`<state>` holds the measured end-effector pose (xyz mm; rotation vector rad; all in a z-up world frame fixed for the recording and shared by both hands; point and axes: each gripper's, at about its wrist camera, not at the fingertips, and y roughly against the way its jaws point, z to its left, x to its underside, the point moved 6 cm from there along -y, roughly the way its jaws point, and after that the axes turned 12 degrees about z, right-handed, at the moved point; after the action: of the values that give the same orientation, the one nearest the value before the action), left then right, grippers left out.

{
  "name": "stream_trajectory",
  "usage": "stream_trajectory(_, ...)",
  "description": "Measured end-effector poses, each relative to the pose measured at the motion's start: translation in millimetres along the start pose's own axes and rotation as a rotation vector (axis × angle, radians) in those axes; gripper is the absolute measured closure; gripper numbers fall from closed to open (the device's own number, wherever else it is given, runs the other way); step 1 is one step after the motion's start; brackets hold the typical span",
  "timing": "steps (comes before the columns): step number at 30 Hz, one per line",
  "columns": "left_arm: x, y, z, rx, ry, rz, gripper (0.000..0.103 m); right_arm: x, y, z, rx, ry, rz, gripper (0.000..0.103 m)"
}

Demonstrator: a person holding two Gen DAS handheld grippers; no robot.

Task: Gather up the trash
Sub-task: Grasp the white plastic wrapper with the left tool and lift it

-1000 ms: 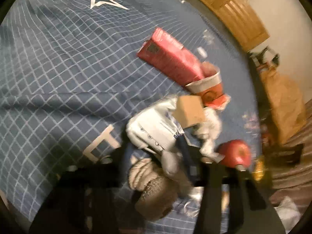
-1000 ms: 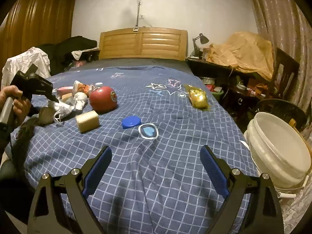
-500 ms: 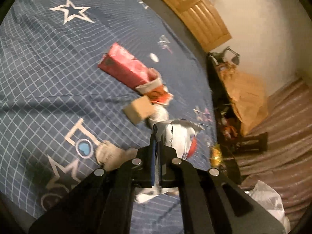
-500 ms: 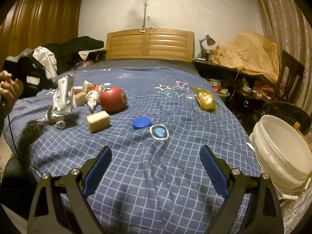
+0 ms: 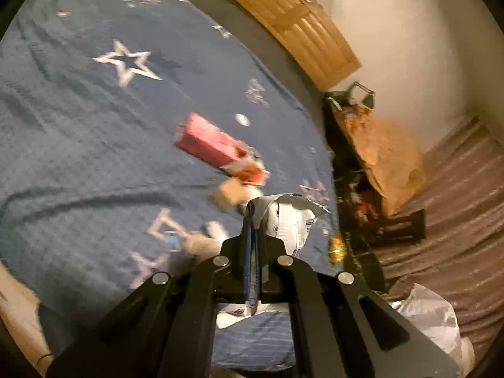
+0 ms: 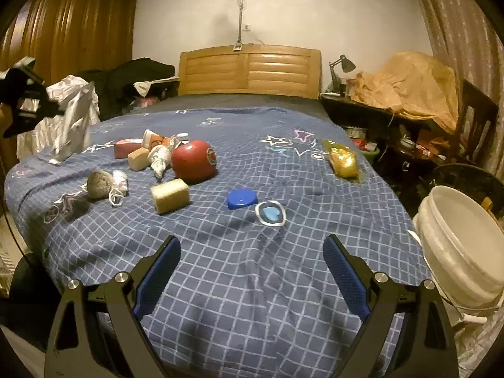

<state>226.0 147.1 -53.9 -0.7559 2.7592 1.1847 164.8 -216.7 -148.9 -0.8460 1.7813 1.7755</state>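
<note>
With our left gripper (image 5: 252,239) pinching the crumpled silver foil wrapper (image 5: 291,220) aloft and our right gripper (image 6: 252,271) spread empty, we judge transfer to the white plastic bucket (image 6: 463,249) comes next

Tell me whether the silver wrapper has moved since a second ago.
Yes. The silver wrapper, pinched in the left tool, has risen off the bedspread, above the litter pile.
</note>
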Motion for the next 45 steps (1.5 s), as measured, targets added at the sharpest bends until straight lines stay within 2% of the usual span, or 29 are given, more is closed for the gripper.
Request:
stream_trajectory(4,-8.1,0.6,33.9,-0.077,0.026,0.035,0.103,-0.8,-6.4,10.4,-0.024,0.014,0.018,0.011)
stream_trajectory(9,-20.0,-34.3,78.2,-0.204,0.009,0.130,0.102,-2.8,-10.4,25.1,-0.034,0.046,0.028,0.011)
stream_trajectory(12,-23.7,-54.6,106.4,-0.309,0.025,0.135,0.099,-3.8,-11.2,30.0,-0.030,0.057,0.036,0.011)
stream_trajectory(13,-22.5,-56.2,110.7,-0.320,0.023,0.132,0.098,-4.4,-10.9,31.1,-0.027,0.060,0.036,0.011)
stream_trajectory(15,-18.9,-54.8,113.3,-0.346,0.001,0.098,0.088,-5.5,-11.3,32.5,-0.025,0.061,0.038,0.011)
stream_trajectory(17,-16.9,-43.1,108.7,-0.354,-0.034,0.040,0.067,-6.3,-12.9,34.8,-0.029,0.061,0.045,0.011)
stream_trajectory(20,-16.9,-23.1,98.0,-0.375,-0.093,-0.038,0.053,-7.5,-16.4,40.0,-0.039,0.070,0.053,0.011)
stream_trajectory(24,-10.5,-3.6,79.2,-0.403,-0.155,-0.120,0.040,-9.7,-19.6,51.5,-0.052,0.097,0.057,0.011)
stream_trajectory(27,-0.9,-11.4,69.1,-0.395,-0.187,-0.110,0.035,-11.7,-20.4,57.4,-0.058,0.107,0.058,0.011)
stream_trajectory(30,3.6,-31.1,64.9,-0.448,-0.227,-0.095,0.030,-14.1,-20.6,61.8,-0.060,0.117,0.057,0.011)
stream_trajectory(33,8.1,-62.2,74.0,-0.552,-0.252,-0.043,0.031,-16.7,-18.9,64.3,-0.057,0.123,0.053,0.011)
stream_trajectory(34,9.5,-70.9,77.0,-0.572,-0.270,-0.035,0.036,-17.0,-18.8,64.8,-0.057,0.123,0.054,0.011)
stream_trajectory(35,10.3,-80.7,78.7,-0.564,-0.297,-0.025,0.048,-17.9,-19.1,65.3,-0.057,0.123,0.055,0.011)
stream_trajectory(36,11.1,-86.0,78.5,-0.523,-0.305,-0.018,0.055,-20.3,-19.7,65.7,-0.050,0.123,0.055,0.011)
stream_trajectory(38,10.7,-84.6,75.6,-0.514,-0.306,-0.038,0.066,-29.6,-21.2,66.4,-0.043,0.121,0.057,0.011)
stream_trajectory(40,10.3,-83.0,75.3,-0.517,-0.320,-0.050,0.071,-40.4,-22.7,66.5,-0.064,0.108,0.059,0.011)
stream_trajectory(42,11.3,-82.4,76.5,-0.507,-0.320,-0.055,0.073,-55.3,-23.2,70.0,-0.106,0.105,0.049,0.011)
stream_trajectory(45,13.8,-79.0,79.6,-0.489,-0.326,-0.063,0.075,-80.3,-23.3,79.4,-0.124,0.132,0.011,0.011)
